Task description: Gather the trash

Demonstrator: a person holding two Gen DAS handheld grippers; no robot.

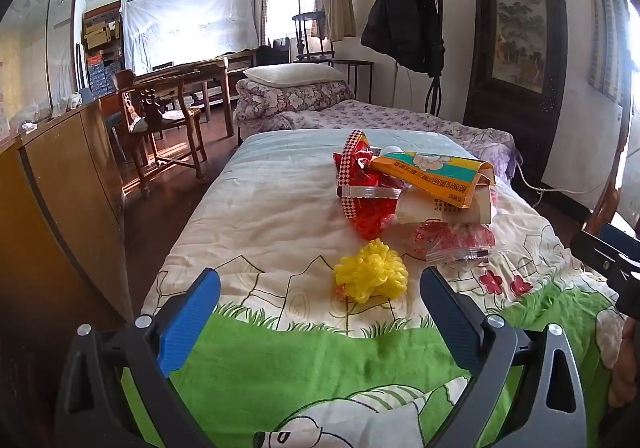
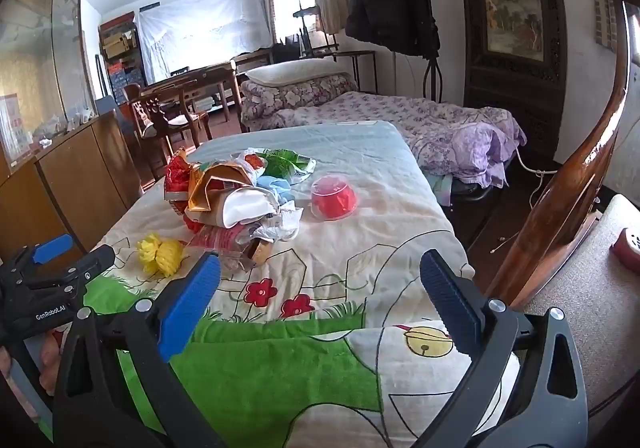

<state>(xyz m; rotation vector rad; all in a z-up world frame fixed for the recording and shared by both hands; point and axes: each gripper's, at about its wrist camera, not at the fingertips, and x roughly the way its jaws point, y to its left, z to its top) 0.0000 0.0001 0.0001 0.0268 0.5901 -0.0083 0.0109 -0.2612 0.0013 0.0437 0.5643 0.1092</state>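
A pile of trash lies on the bed's cartoon quilt (image 1: 280,216): a red checkered snack bag (image 1: 362,184), a yellow-green wrapper (image 1: 436,172) and a small red packet (image 1: 456,242). A yellow foam net (image 1: 372,274) lies nearest, just beyond my left gripper (image 1: 320,288), which is open and empty. In the right wrist view the pile (image 2: 232,192), the yellow net (image 2: 160,252) and a red plastic cup (image 2: 334,196) show ahead. My right gripper (image 2: 320,284) is open and empty above the quilt (image 2: 360,248). The left gripper shows at that view's left edge (image 2: 52,268).
A wooden cabinet (image 1: 60,208) runs along the left of the bed. Chairs (image 1: 160,128) and a table stand behind it. A second bed with purple floral bedding (image 2: 420,120) lies beyond. A wooden bed post (image 2: 568,188) and a beige seat (image 2: 592,280) are at right.
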